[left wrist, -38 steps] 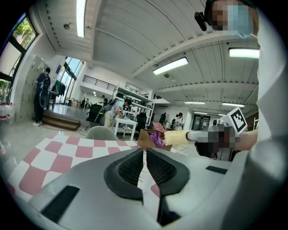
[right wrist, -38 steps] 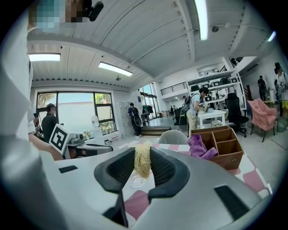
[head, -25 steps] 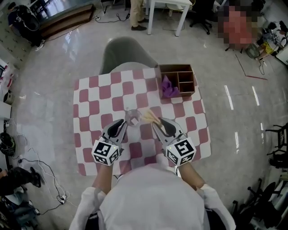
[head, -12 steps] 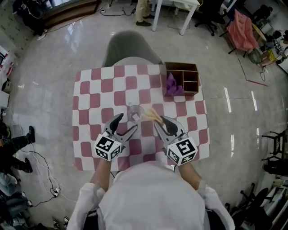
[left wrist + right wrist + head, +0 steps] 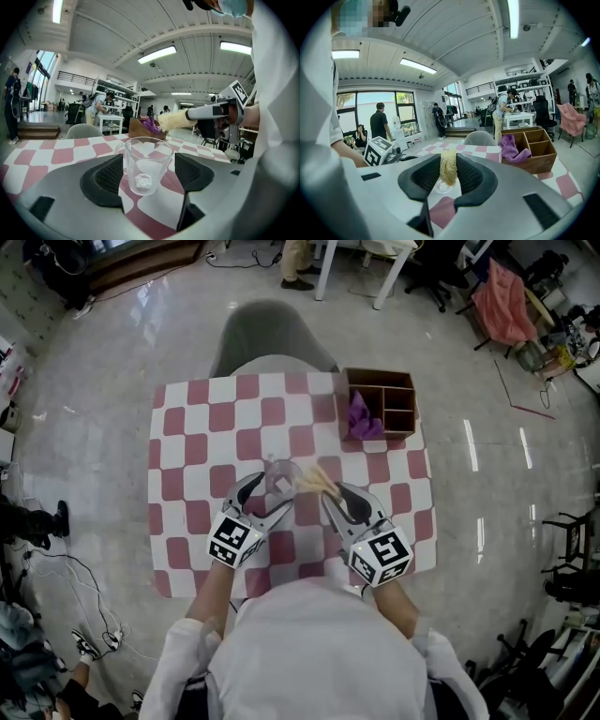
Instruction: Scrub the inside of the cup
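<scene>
A clear glass cup [image 5: 281, 476] stands upright on the checked tablecloth [image 5: 187, 456]. My left gripper [image 5: 265, 495] reaches it from the near side. In the left gripper view the cup [image 5: 143, 164] sits between the two black pads [image 5: 108, 176], and neither pad touches it. The jaws are still opening. My right gripper [image 5: 334, 497] is shut on a pale straw-coloured fibre scrubber [image 5: 314, 482]. The scrubber's tip pokes toward the cup's right side. In the right gripper view the scrubber [image 5: 449, 168] stands pinched between the pads, and it partly hides the cup [image 5: 439, 187].
A wooden divided box [image 5: 386, 401] holding a purple cloth [image 5: 360, 418] sits at the table's far right corner. A grey chair [image 5: 267, 338] stands behind the far edge. The left gripper's marker cube [image 5: 377, 151] shows at the left of the right gripper view. People stand in the room beyond.
The left gripper's jaws went from shut to wide open, and it slid forward and right so the cup now lies between them. The right gripper and scrubber barely moved.
</scene>
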The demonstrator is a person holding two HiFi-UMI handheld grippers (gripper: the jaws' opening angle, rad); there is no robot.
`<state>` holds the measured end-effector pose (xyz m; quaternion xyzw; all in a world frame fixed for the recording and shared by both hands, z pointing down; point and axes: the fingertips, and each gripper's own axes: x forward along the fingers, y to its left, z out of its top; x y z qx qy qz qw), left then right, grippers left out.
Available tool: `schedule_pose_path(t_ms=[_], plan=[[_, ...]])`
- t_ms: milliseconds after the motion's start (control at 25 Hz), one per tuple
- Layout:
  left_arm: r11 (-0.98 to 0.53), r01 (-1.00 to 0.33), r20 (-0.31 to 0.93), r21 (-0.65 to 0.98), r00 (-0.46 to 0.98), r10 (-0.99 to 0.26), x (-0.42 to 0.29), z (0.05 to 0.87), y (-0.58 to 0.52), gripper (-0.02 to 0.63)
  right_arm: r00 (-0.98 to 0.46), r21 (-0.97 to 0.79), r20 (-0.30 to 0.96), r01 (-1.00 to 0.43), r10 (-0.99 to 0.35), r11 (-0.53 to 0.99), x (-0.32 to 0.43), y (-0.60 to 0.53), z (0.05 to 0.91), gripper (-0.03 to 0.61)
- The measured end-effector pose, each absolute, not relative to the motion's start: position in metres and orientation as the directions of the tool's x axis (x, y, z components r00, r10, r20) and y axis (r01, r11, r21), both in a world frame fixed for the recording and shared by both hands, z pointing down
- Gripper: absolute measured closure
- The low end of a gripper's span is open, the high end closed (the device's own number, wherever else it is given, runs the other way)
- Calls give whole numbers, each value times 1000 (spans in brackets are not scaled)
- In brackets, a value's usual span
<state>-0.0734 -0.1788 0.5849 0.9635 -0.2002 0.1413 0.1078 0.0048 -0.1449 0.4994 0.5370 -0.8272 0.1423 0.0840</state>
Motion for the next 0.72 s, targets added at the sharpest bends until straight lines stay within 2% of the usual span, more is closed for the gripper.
schedule_pose_path(t_ms=[720], plan=[[-919, -376, 311, 116, 893, -326, -49, 606, -190, 259, -369, -148, 309, -929, -877, 339, 16, -140, 503, 468]])
